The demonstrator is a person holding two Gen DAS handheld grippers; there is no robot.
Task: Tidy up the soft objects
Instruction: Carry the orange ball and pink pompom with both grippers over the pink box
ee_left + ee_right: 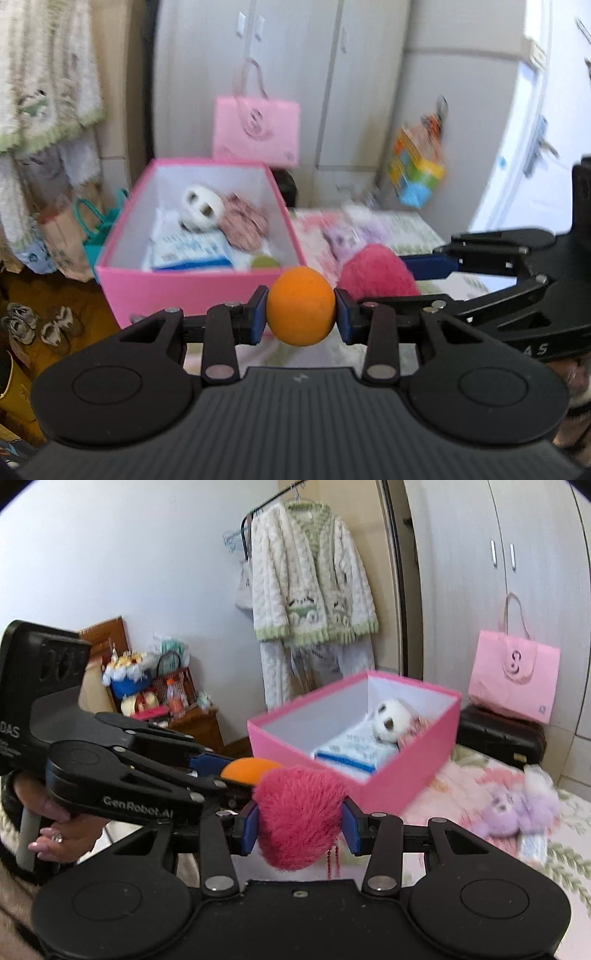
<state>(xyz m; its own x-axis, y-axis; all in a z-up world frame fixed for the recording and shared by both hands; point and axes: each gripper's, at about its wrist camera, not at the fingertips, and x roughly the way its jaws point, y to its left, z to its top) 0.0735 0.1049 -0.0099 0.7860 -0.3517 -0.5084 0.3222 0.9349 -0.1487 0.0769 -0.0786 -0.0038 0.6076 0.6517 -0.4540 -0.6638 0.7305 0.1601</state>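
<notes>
Closest to me, my left tool point(301, 306) is clamped on an orange ball point(300, 305), its blue pads point(258, 314) pressing the ball from both sides. My right tool point(300, 821) is clamped on a fluffy pink pompom point(299, 816), which bulges out above and below the pads; a short string of pink beads point(333, 856) hangs under it. The two tools sit side by side, with the ball just left of the pompom. In the right wrist view I see the hand point(55, 819) that grips the left tool's handle.

Both tools are held just in front of an open pink box point(192, 284), my landmark, which stands on a bed point(569, 856) with a pale flowered cover. Inside the box lie a white plush toy point(201, 206) with dark patches, a pink patterned soft thing point(243, 219) touching it, a blue and white packet point(192, 251) nearer the front wall, and a small green ball point(264, 261) at the front right corner.

To the right of the box, on the bed, lies a lilac plush toy point(517, 812). Beyond the box, a pink paper bag point(513, 679) rests on a black case point(498, 734), in front of grey wardrobe doors point(498, 572). Left of the box and farther back, a cream and green fleecy jacket point(310, 579) hangs from a rail. Farthest left, a wooden nightstand point(199, 723) carries small clutter, too blurred to name.
</notes>
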